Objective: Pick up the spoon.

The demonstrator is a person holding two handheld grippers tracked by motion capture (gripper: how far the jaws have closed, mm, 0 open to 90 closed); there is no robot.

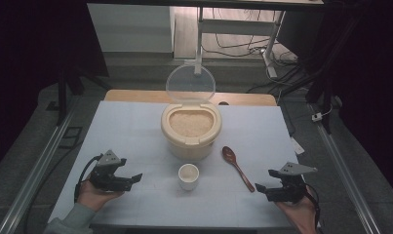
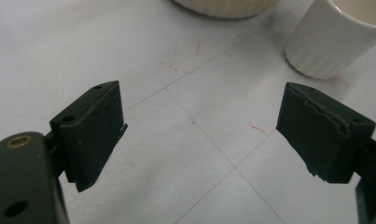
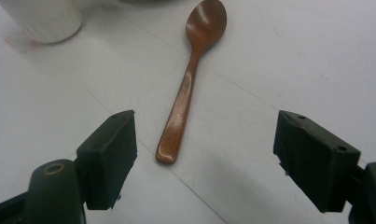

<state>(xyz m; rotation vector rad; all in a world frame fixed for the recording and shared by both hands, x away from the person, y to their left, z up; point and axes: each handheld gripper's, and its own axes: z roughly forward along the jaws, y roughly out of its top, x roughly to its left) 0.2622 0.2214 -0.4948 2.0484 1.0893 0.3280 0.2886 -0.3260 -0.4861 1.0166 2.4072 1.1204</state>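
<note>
There, a glossy brown wooden spoon (image 3: 191,81) lay at twelve o'clock of the right gripper (image 3: 204,158), both grippers' jaws wide and empty.

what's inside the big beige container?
The beige container stands with its clear lid flipped up; pale rice-like grain fills it near the rim. What lies under the grain's surface is covered.

The room was dim and its edges nearly black, while the table (image 1: 135,126) was evenly lit with soft shadows, and close views were slightly blurred
</note>
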